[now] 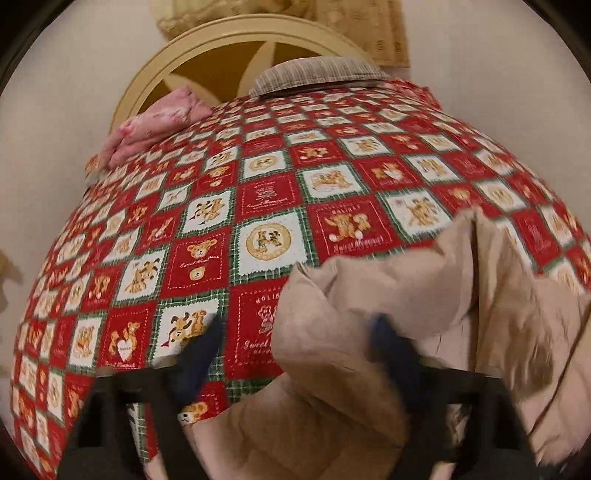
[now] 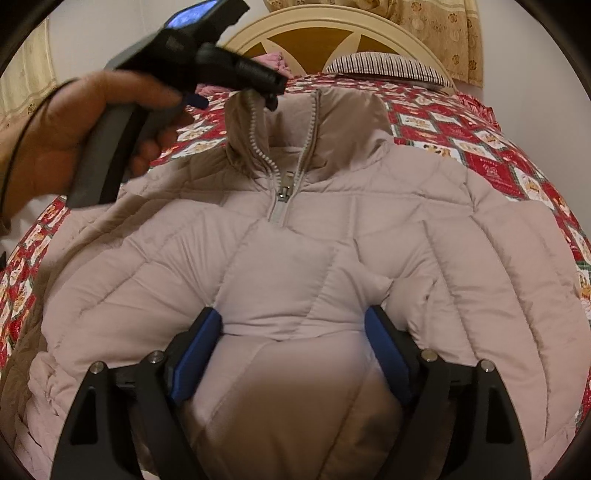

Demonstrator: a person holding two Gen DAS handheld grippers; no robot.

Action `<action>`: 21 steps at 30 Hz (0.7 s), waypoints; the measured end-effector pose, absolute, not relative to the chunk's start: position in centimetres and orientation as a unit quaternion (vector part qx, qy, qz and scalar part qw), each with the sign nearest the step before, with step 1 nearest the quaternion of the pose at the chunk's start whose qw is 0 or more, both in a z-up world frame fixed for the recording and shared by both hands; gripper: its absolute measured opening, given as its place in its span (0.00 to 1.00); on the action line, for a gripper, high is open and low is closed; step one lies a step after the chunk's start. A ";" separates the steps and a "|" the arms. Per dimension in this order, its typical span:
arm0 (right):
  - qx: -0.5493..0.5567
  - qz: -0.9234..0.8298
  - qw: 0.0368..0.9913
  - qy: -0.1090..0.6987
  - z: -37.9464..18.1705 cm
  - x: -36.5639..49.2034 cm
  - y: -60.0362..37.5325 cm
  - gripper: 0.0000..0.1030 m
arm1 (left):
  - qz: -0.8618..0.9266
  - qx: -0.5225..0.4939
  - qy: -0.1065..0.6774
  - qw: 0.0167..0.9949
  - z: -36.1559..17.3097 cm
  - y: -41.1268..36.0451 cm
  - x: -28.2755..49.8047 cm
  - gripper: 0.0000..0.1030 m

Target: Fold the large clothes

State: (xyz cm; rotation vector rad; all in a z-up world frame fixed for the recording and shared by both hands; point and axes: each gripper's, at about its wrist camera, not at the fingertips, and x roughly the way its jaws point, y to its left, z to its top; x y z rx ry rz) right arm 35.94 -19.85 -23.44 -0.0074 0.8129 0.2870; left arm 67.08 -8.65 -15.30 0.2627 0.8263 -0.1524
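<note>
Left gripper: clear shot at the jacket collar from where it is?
Probably yes. The left gripper hangs right at the jacket collar's raised zipper edge, nothing between them; whether its fingers already pinch it isn't clear.

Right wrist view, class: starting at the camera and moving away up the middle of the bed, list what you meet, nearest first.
Right gripper → quilted jacket → zip pull → raised collar → striped pillow → round headboard.
</note>
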 end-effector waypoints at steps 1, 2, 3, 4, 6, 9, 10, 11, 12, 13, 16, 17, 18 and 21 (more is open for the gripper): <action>-0.002 0.140 0.908 0.394 -23.4 35.9 -19.9 0.83 | -0.080 0.136 0.404 0.901 -15.5 -8.6 66.8 0.32; -0.001 0.141 0.908 0.393 -23.4 36.0 -19.9 0.83 | -0.086 0.142 0.406 0.899 -15.6 -8.5 66.5 0.20; -0.001 0.141 0.909 0.393 -23.4 36.0 -19.9 0.83 | -0.089 0.149 0.401 0.900 -15.6 -8.4 65.9 0.17; 0.000 0.142 0.909 0.393 -23.4 36.0 -19.9 0.83 | -0.093 0.155 0.393 0.902 -15.5 -8.4 65.4 0.12; 0.000 0.142 0.909 0.393 -23.4 36.0 -20.0 0.83 | -0.101 0.162 0.363 0.912 -14.7 -8.3 63.7 0.10; 0.000 0.142 0.909 0.393 -23.5 35.9 -19.9 0.84 | -0.111 0.154 0.319 0.929 -13.3 -7.7 60.9 0.07; 0.000 0.142 0.909 0.392 -23.5 35.9 -19.9 0.84 | -0.109 0.145 0.309 0.933 -13.1 -7.4 60.0 0.06; 0.000 0.142 0.909 0.392 -23.5 35.8 -19.9 0.84 | -0.111 0.128 0.304 0.937 -13.0 -6.9 59.2 0.06; 0.001 0.142 0.909 0.391 -23.4 35.8 -20.0 0.83 | -0.110 0.113 0.302 0.940 -13.1 -6.5 58.7 0.06; 0.003 0.143 0.910 0.390 -23.4 35.8 -20.0 0.83 | -0.107 0.096 0.300 0.943 -13.7 -5.8 57.9 0.06; 0.012 0.147 0.910 0.387 -23.1 35.7 -20.4 0.83 | -0.108 0.096 0.317 0.937 -15.9 -5.3 57.7 0.05; 0.016 0.150 0.908 0.392 -22.8 35.7 -20.6 0.83 | -0.110 0.086 0.316 0.938 -16.1 -5.1 57.7 0.06; 0.025 0.150 0.904 0.400 -22.1 35.7 -20.9 0.80 | -0.113 0.068 0.307 0.943 -15.8 -4.6 57.5 0.06; 0.075 0.163 0.902 0.394 -18.7 35.4 -22.7 0.84 | -0.109 0.037 0.276 0.954 -14.1 -3.3 57.1 0.06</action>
